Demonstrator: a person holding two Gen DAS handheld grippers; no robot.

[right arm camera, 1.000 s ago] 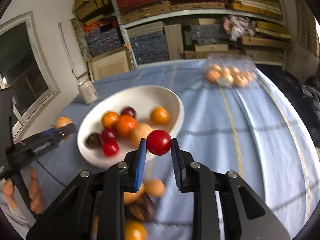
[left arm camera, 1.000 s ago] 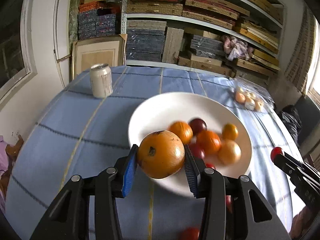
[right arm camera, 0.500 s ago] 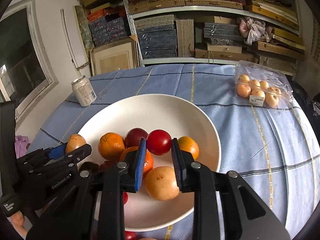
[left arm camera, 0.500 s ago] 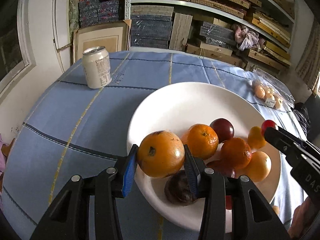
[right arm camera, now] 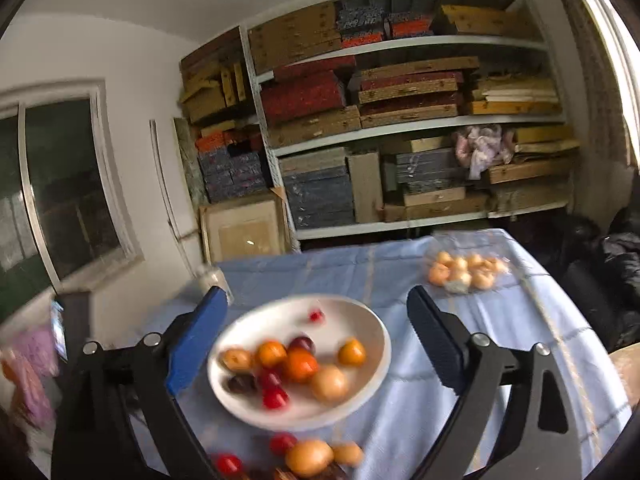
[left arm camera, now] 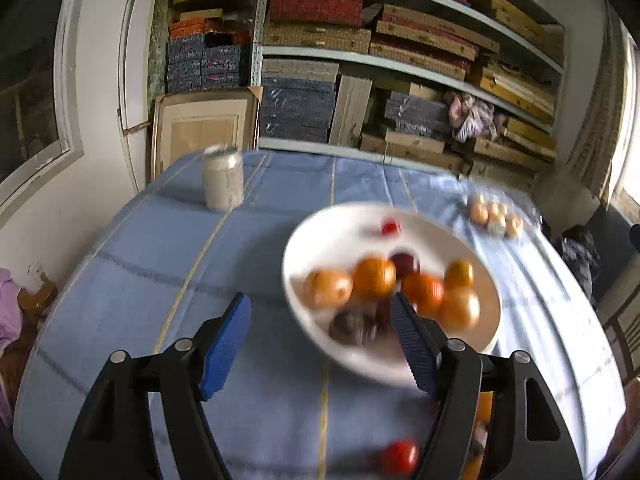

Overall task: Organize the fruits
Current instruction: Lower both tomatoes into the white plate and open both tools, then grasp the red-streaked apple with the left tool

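A white bowl (left arm camera: pixel 360 364) (right arm camera: pixel 372 380) holds several orange, red and dark fruits on the blue cloth. The large orange (left arm camera: pixel 328 288) lies at the bowl's left side, free of my left gripper (left arm camera: pixel 320 308), whose jaws are opening with nothing between them. A small red fruit (left arm camera: pixel 391 227) (right arm camera: pixel 316 315) sits alone at the bowl's far side. My right gripper (right arm camera: pixel 316 300) hangs above and short of the bowl, its jaws opening wide and empty. Loose fruits (right arm camera: pixel 308 456) and a red fruit (left arm camera: pixel 400 456) lie on the cloth in front of the bowl.
A pale drink can (left arm camera: pixel 223 180) stands at the far left of the table. A clear box of pale fruits (left arm camera: pixel 496 218) (right arm camera: pixel 466 272) lies at the far right. Behind the round table are crowded shelves (right arm camera: pixel 400 128) and a leaning frame (left arm camera: pixel 204 132).
Both grippers have opened and let go: the orange and the small red fruit now lie in the bowl. Both grippers have drawn back from the bowl, the right one rising and tilting up.
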